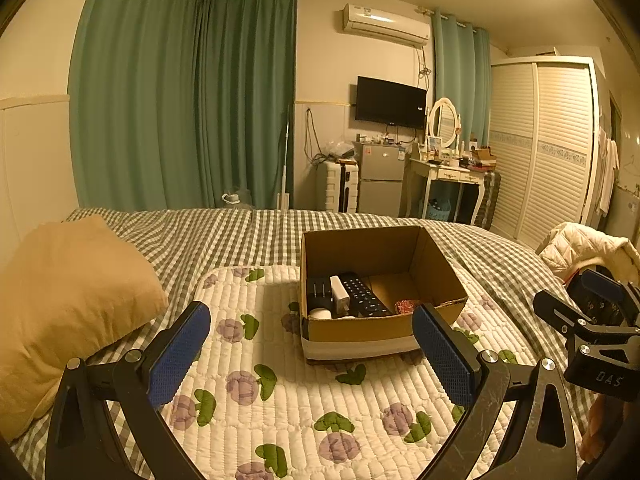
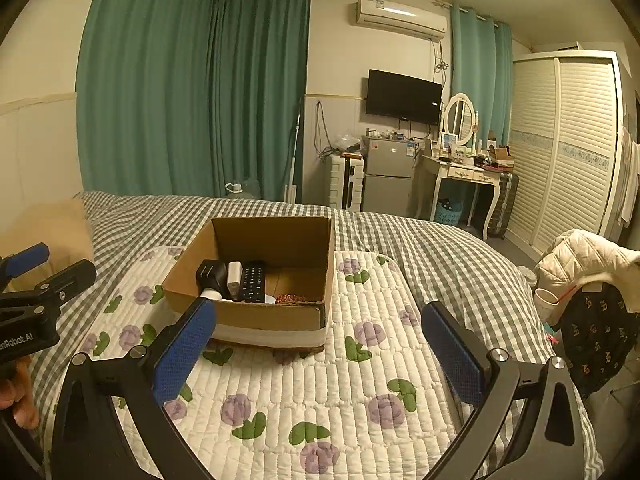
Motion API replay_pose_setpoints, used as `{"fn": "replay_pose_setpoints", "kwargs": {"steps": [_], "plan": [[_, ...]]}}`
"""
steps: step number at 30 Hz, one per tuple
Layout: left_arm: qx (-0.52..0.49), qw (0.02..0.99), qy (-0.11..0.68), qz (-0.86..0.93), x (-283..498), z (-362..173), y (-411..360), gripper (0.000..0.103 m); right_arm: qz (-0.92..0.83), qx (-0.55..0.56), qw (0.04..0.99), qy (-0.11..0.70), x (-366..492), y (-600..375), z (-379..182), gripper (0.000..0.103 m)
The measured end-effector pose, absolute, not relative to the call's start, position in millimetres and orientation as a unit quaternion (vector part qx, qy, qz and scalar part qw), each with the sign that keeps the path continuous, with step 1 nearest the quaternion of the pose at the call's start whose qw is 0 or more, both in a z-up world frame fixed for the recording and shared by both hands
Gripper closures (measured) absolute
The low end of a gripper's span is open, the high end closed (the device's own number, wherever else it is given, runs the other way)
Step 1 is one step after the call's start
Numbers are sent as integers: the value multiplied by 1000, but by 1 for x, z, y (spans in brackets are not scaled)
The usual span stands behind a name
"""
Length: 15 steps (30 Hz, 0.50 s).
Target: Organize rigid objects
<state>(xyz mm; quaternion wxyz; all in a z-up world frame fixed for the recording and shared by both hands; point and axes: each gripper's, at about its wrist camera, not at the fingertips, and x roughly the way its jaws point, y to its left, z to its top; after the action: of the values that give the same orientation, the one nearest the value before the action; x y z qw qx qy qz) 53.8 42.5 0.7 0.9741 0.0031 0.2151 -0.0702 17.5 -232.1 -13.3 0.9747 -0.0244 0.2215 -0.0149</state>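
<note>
An open cardboard box (image 1: 360, 330) (image 2: 248, 314) stands on a floral quilted mat on the bed. Inside lie a black remote (image 1: 362, 294) (image 2: 253, 282), a white charger (image 1: 339, 294) (image 2: 233, 276), a black ribbed item (image 1: 319, 291) (image 2: 211, 273), a white round object (image 1: 320, 313) (image 2: 211, 294) and a red patterned item (image 1: 406, 306) (image 2: 291, 298). My left gripper (image 1: 310, 354) hangs open just short of the box, empty. My right gripper (image 2: 320, 354) is open too, empty, near the box's front right. Each gripper shows at the edge of the other's view.
The floral mat (image 1: 280, 408) (image 2: 320, 400) lies on a green checked bedspread (image 1: 224, 236). A tan pillow (image 1: 68, 304) sits at the left. A white jacket (image 2: 584, 256) hangs on a chair at the right, with a paper cup (image 2: 546, 302) beside it.
</note>
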Motion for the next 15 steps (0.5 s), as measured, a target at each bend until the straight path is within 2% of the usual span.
{"fn": "replay_pose_setpoints", "kwargs": {"steps": [15], "plan": [[10, 975, 212, -67, 50, 5, 40, 0, -14, -24, 974, 223, 17, -230, -13, 0]]}}
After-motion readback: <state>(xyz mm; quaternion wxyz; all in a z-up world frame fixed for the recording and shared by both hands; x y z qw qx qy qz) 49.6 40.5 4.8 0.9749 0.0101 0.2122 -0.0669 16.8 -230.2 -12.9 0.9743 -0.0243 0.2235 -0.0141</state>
